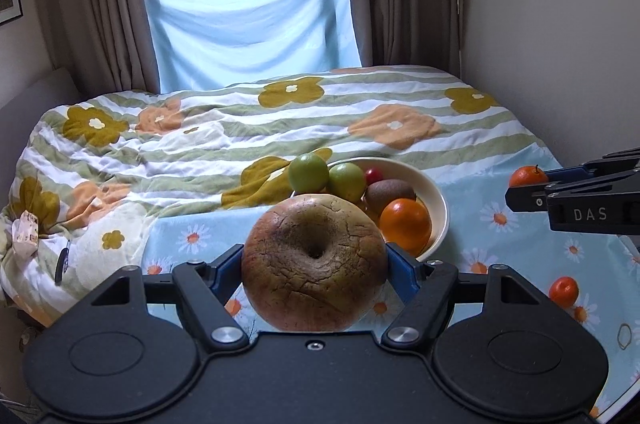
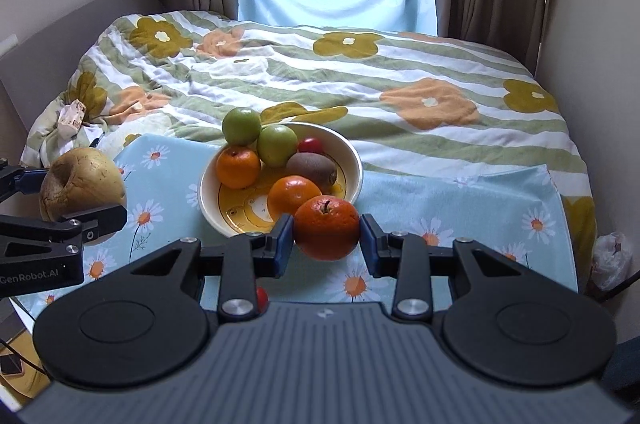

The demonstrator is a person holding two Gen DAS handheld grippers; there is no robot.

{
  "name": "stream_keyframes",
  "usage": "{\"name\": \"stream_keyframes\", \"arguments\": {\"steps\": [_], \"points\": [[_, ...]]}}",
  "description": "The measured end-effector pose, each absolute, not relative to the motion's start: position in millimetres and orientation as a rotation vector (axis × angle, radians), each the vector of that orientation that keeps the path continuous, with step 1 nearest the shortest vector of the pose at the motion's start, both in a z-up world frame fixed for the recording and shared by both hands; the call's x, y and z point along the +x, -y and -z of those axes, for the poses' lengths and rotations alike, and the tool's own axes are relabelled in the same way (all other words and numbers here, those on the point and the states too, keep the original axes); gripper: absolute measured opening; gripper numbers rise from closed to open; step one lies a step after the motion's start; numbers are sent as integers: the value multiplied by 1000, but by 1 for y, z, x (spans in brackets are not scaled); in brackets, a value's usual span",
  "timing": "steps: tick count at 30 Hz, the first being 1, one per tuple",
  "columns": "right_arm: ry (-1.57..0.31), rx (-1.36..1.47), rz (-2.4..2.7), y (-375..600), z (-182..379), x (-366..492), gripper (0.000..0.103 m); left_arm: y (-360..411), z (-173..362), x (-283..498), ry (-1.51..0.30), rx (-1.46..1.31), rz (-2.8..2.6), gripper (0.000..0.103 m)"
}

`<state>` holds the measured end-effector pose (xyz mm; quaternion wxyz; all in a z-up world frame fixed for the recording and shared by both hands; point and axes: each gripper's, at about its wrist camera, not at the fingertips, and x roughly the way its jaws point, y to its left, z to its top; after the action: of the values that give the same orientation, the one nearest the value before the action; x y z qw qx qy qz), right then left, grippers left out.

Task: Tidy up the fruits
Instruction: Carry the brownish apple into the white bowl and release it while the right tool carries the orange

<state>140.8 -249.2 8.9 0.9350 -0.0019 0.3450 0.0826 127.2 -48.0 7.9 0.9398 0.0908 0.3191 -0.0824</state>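
Left gripper (image 1: 315, 260): jaws set wide and closed on a large, brownish, cracked-skinned apple (image 1: 315, 262), one blue pad on each flank, dimple toward the camera.
Right gripper (image 2: 327, 236): jaws closed on a round orange with a short stem (image 2: 327, 227), pads at its widest girth.
Position: both fruits are held above the daisy-print blue cloth (image 2: 460, 199), just in front of the cream ceramic bowl (image 2: 352, 159).
Bowl contents: two green apples, a kiwi, two oranges, a small red fruit.
Loose fruit: one small orange (image 1: 563, 291) lies on the cloth, apart from the bowl.
Handling, apple: probably heavy; cracked skin suggests soft flesh, so moderate squeeze across the middle.
Handling, orange: firm, slightly yielding, rolls freely; release low inside the bowl.
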Motion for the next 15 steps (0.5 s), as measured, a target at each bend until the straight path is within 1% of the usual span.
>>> {"name": "stream_keyframes", "arguments": {"steps": [7,15], "points": [[-694,13,-143,251,-17,168,51,61,-5,163,-659,183,231,77],[-722,21,-123,247,-12,205,51,70,14,207,-722,194,295,77]]}}
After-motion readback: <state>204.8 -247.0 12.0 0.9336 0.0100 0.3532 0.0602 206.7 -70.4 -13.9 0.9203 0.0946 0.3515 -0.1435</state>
